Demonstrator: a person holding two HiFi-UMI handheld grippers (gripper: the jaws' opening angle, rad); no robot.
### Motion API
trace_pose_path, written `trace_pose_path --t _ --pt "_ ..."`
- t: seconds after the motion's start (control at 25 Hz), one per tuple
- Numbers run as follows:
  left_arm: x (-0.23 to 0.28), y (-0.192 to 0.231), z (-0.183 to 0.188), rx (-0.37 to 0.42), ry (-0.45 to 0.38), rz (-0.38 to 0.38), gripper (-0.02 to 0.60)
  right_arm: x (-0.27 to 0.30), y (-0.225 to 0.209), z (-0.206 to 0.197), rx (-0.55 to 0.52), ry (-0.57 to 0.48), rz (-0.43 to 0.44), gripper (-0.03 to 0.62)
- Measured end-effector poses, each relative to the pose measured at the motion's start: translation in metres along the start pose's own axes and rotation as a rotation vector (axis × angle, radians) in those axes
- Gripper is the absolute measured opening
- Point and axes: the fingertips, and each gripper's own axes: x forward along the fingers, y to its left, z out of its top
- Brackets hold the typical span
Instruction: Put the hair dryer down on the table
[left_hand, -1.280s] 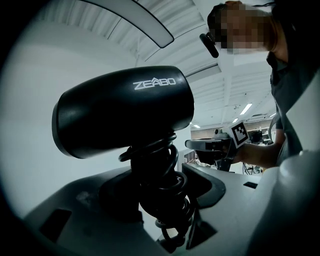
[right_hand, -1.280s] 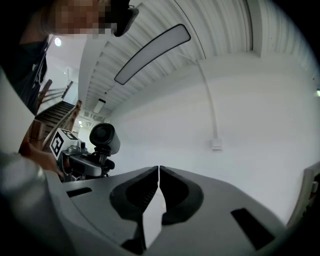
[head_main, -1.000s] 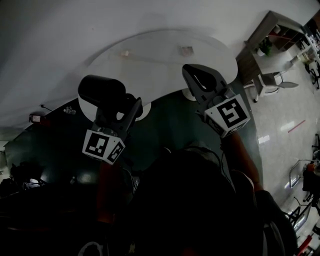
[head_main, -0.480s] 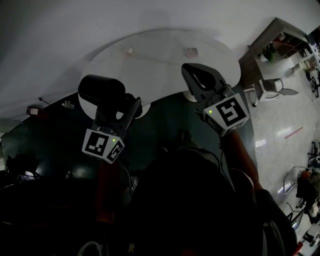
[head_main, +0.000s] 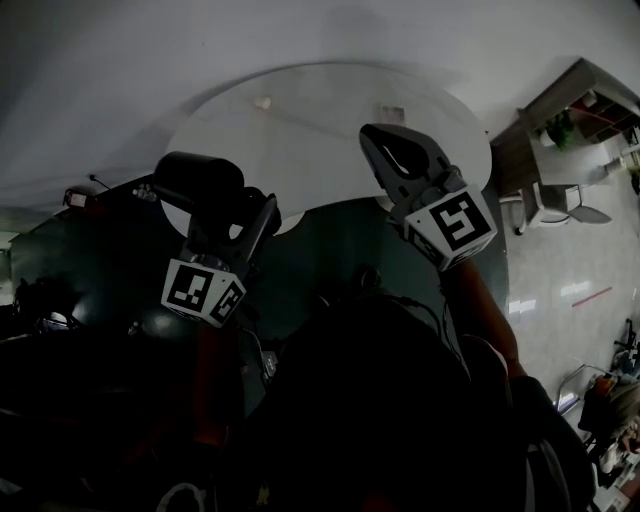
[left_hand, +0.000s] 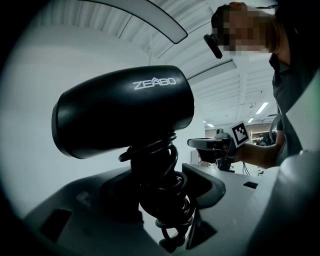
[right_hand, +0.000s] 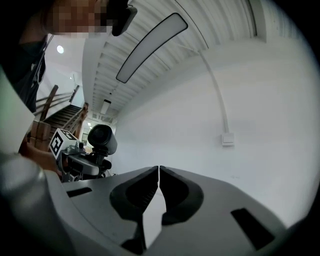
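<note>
Head view: round white surface (head_main: 310, 120) mostly bare, left claw (head_main: 258, 212) and right claw (head_main: 385, 150) over its near edge, well apart. Left gripper view: clamped partway open on the cord-wrapped handle of the hair dryer (left_hand: 125, 110), held aloft. Right gripper view: closed tip to tip, empty.

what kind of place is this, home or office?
Probably an office or lab space: a round white table, a swivel chair by a wooden desk on polished floor, and a long ceiling light panel.

Black hair dryer (left_hand: 122, 112) — barrel level, cord coiled round its handle — gripped in the left tool (left_hand: 157, 190), by the counter (head_main: 320, 120) edge.
</note>
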Motion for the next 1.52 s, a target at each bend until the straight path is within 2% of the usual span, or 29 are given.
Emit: trace_pose_path --t 0.2,0.4,0.6,1.04,1.52 --pt "0.054 -0.023 0.0 -0.011 0.012 0.029 0.236 -0.01 -0.058 -0.012 0.026 -0.017 0.032 0.009" --pt "0.07 -0.034 -0.003 -0.009 0.03 0.046 0.236 -0.01 -0.077 -0.023 0.042 -0.013 0.055 0.009" --pt "0.076 -0.024 -0.009 -0.017 0.042 0.03 0.236 -0.003 -0.076 -0.031 0.054 0.007 0.048 0.009" --pt "0.071 0.026 -0.005 -0.029 0.02 -0.075 0.236 0.028 -0.063 -0.011 0.02 0.004 -0.071 0.009" --pt "0.067 0.074 -0.009 -0.053 -0.008 -0.153 0.236 0.063 -0.036 -0.013 0.01 0.059 -0.134 0.009"
